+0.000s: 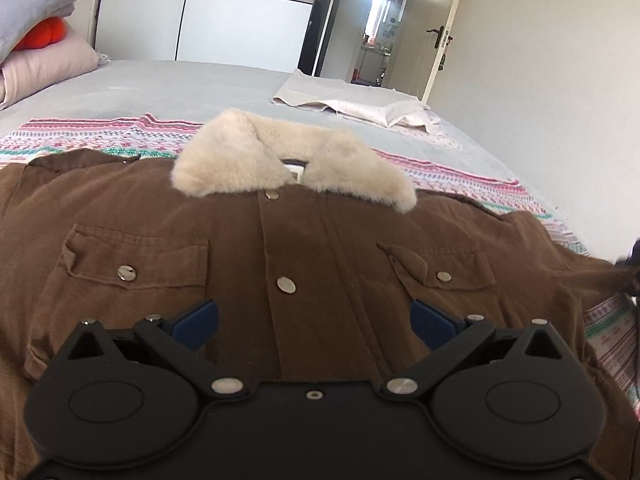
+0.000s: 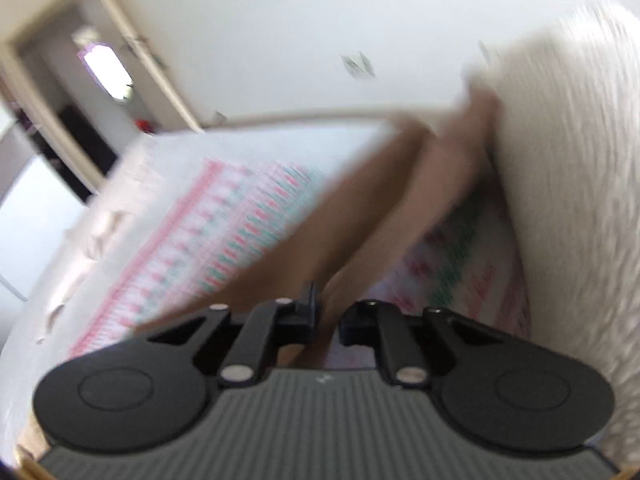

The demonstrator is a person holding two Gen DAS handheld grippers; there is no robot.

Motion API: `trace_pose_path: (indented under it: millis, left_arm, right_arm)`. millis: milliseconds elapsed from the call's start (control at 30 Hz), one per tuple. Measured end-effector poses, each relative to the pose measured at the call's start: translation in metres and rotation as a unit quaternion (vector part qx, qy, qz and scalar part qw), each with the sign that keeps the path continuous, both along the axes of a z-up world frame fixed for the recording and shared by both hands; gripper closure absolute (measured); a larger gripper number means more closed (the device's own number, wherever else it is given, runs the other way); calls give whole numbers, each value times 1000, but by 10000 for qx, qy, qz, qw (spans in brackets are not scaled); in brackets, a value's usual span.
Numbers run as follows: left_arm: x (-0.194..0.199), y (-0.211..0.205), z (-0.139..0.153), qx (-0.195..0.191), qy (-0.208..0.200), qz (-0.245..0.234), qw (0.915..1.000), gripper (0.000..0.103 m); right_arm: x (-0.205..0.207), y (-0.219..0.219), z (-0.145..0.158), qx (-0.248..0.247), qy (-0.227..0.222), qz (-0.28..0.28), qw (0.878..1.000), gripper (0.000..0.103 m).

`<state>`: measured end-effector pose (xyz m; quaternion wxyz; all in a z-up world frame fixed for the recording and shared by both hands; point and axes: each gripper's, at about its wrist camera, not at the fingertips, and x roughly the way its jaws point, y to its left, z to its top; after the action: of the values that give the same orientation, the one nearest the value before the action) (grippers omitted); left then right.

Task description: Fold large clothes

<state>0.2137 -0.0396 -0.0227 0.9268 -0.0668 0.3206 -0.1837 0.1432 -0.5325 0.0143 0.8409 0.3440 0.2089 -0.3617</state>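
Observation:
A brown jacket [image 1: 248,236] with a cream fur collar [image 1: 248,152] and metal snap buttons lies front up on a patterned blanket [image 1: 80,140] on the bed. My left gripper [image 1: 314,326] is open, its blue-tipped fingers [image 1: 198,322] spread just above the jacket's chest near the button placket. In the blurred right wrist view, my right gripper [image 2: 326,318] is shut on a fold of the brown jacket [image 2: 344,236], holding it lifted off the blanket [image 2: 224,220]. The right gripper also shows at the right edge of the left wrist view [image 1: 632,268].
A grey bed sheet [image 1: 180,84] stretches behind the jacket. A folded light cloth [image 1: 360,106] lies at the far right of the bed. Pillows [image 1: 40,60] are stacked at far left. A wardrobe [image 1: 200,20] and an open doorway [image 1: 380,28] stand beyond. White fluffy fabric [image 2: 568,200] fills the right.

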Motion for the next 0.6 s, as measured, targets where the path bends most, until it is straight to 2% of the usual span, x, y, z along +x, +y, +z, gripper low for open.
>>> trace_pose_path:
  millis: [67,133,200,267,333,433,500,600]
  left_arm:
    - [-1,4,6,-10,-65,15,10000,0]
    - [-2,10,11,-37,-102,48,9999,0]
    - [-1,17,16,-119,-75,98,9999,0]
    - [-1,26,19,-201,-43,170,9996,0]
    - [-1,34,23,-246,-42,255,9994,0]
    - [-4,46,26,-267,-45,411,9988,0]
    - [-5,54,27,-284,-13,494,9984,0]
    - [-7,61,28,-213,32,535,9983,0]
  right_arm:
    - [4,21,25,-627,-171,354,9973,95]
    - [10,46,51,-1179,-350,761,9895,95]
    - [17,74,74,-1626,-562,1239,9773,95]
    - [22,107,93,-1994,-752,1811,9601,96]
    - [30,141,105,-2342,-826,2447,9373,96]
    - [41,198,108,-2753,-759,3517,8915,96]
    - [48,236,98,-2853,-609,4203,8592,96]
    - [56,282,65,-2827,-254,5024,8167,96]
